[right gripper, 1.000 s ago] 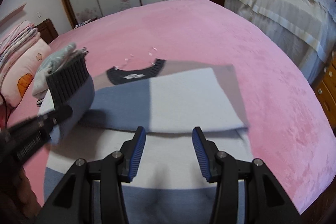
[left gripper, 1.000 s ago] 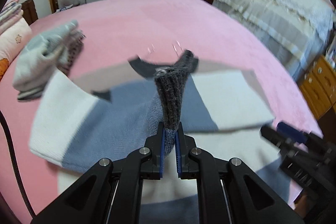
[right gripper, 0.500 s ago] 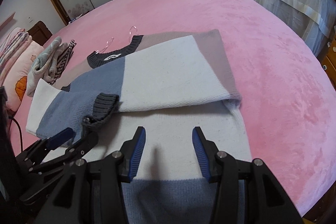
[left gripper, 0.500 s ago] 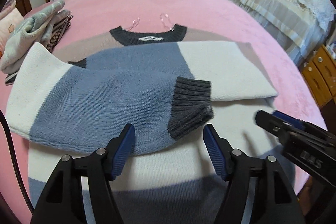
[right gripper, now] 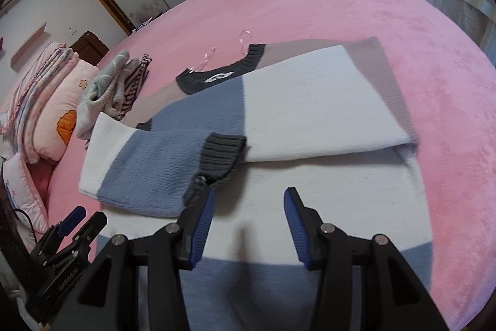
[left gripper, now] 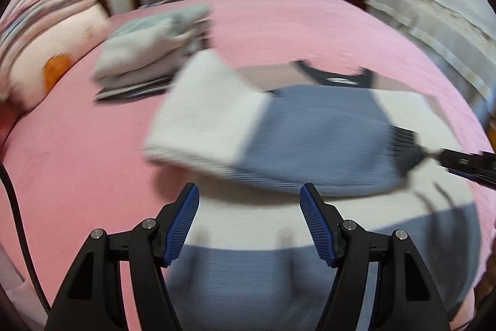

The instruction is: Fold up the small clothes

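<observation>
1 second ago the left gripper [left gripper: 249, 217] pinched the sweater's [right gripper: 310, 114] grey-cuffed sleeve [right gripper: 161, 169] and held it aloft. Now its jaws stand wide apart with nothing between them, and the sleeve lies folded across the sweater's body, cuff [right gripper: 223, 154] beside the right gripper [right gripper: 249, 221].

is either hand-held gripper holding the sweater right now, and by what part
Nothing is held. The left hand-held gripper and the right hand-held gripper are both open over the sweater; its folded sleeve lies loose, dark cuff free.
</observation>
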`<action>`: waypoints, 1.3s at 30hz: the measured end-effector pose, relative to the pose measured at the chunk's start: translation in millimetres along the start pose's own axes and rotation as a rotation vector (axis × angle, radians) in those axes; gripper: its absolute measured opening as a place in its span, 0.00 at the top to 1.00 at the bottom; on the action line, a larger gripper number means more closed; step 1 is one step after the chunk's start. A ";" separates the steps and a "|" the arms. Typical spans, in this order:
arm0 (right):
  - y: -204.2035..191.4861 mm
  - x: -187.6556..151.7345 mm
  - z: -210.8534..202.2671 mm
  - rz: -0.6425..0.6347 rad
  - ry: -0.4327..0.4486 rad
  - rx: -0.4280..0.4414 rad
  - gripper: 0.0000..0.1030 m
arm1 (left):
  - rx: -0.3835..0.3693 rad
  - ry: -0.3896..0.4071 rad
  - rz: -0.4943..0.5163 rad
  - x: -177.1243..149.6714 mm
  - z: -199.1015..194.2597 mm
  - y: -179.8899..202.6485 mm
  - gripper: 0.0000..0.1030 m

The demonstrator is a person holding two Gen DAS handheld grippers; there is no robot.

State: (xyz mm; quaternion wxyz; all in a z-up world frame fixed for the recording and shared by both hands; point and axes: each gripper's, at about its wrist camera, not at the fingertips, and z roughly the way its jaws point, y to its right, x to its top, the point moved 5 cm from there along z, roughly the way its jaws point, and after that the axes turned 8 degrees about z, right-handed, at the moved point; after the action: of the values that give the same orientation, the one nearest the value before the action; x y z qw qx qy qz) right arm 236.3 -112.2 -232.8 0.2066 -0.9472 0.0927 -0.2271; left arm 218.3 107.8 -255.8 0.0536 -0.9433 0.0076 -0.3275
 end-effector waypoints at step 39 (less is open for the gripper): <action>-117.5 135.9 -37.1 -0.351 0.275 -0.100 0.93 | -0.103 -0.076 -0.382 15.4 94.8 -68.2 0.68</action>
State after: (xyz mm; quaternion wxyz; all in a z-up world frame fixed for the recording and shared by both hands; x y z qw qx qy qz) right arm 348.1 -56.3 -98.5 0.1019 -0.9181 -0.0353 -0.3815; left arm 287.6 183.9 -313.0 -0.0577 -0.9409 -0.1565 -0.2949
